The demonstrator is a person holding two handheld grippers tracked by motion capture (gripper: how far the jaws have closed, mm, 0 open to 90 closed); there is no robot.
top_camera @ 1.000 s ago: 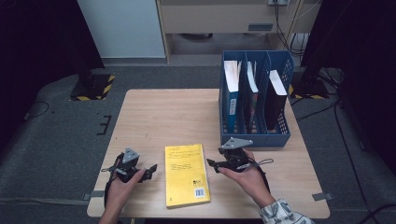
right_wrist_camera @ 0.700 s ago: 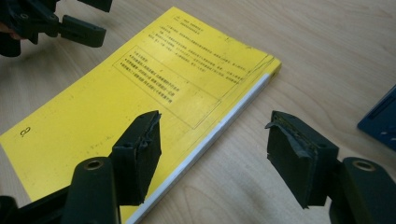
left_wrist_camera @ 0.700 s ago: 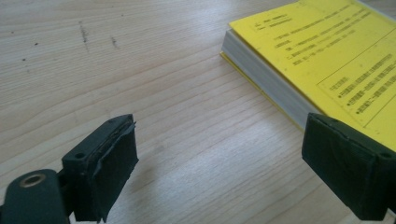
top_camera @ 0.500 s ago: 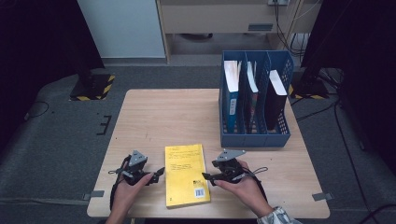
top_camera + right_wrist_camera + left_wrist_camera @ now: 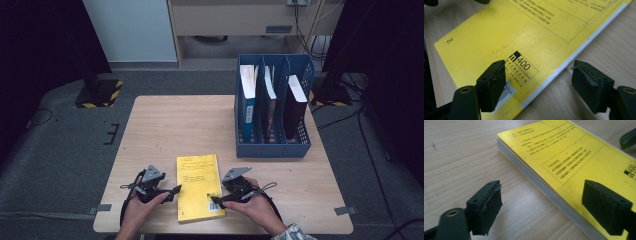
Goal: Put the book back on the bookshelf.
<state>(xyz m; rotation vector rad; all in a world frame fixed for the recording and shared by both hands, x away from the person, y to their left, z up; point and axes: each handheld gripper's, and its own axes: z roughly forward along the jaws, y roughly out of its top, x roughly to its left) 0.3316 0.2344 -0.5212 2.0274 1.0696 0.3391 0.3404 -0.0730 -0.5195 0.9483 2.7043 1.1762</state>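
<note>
we see our two hands at the near edge of the wooden table (image 5: 165,125), one on each side of a yellow book (image 5: 199,186) that lies flat, back cover up, close to that edge. our left gripper (image 5: 172,192) sits just beside the book's left long side; in the left gripper view its jaws stand apart and have just been closing a little, one pad over bare wood, the other over the yellow cover, with the page edge of the book between them and neither pad pressing on it. our right gripper (image 5: 216,202) is at the book's near right corner, by the barcode (image 5: 505,93); in the right gripper view its jaws are also apart and have just been opening, one pad above the cover near the barcode, the other over the wood past the white spine strip, and we cannot tell whether either pad touches the book. farther back, at the right of the table, a blue file rack (image 5: 272,147) stands with three compartments, each holding upright books or folders, well apart from the yellow book.
</note>
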